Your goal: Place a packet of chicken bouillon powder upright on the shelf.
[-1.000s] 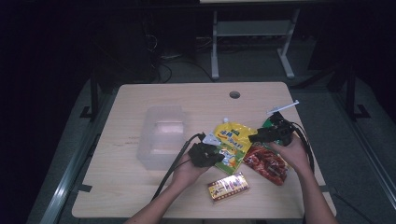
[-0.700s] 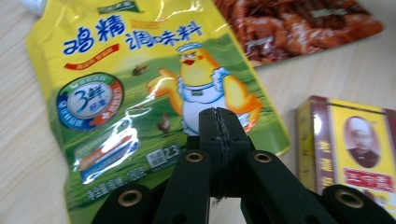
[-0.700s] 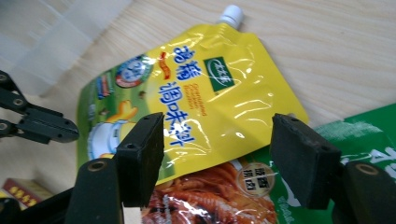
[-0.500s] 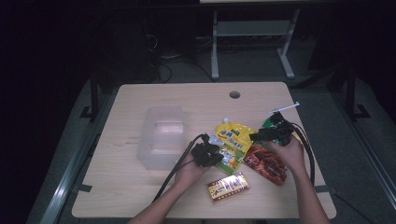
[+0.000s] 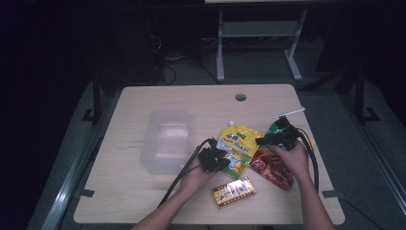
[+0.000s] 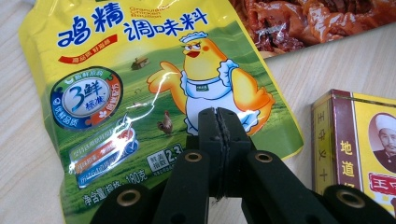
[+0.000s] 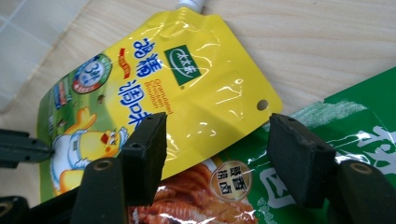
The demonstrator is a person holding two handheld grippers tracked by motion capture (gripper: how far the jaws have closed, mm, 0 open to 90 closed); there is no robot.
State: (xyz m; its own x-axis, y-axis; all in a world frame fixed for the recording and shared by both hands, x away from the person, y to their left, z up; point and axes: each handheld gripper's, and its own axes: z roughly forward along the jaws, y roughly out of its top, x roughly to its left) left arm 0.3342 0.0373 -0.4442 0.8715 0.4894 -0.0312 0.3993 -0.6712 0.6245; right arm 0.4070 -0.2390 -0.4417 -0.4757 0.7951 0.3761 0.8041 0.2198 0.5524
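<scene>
A yellow seasoning pouch [image 5: 238, 145] with a cartoon chicken lies flat on the wooden table [image 5: 191, 103]. My left gripper [image 5: 224, 163] hovers over the pouch's lower end [image 6: 140, 93]; in the left gripper view its jaws [image 6: 218, 119] are pressed together with nothing between them. My right gripper [image 5: 262, 141] is open at the pouch's upper right. In the right gripper view [image 7: 217, 140] its jaws straddle the corner of the pouch [image 7: 196, 88] that has a punched hole. The pouch overlaps a red snack pack [image 7: 187, 200] and a green pack [image 7: 364, 121].
A clear plastic container [image 5: 165, 139] stands left of the pouch. A yellow and brown box [image 5: 233, 191] lies near the front edge, close to my left gripper [image 6: 355, 140]. The red snack pack [image 5: 273, 165] lies under my right hand. A cable hole [image 5: 240, 97] is at the back.
My left gripper has shifted slightly right, onto the lower part of the yellow pouch. The right gripper has hardly moved.
</scene>
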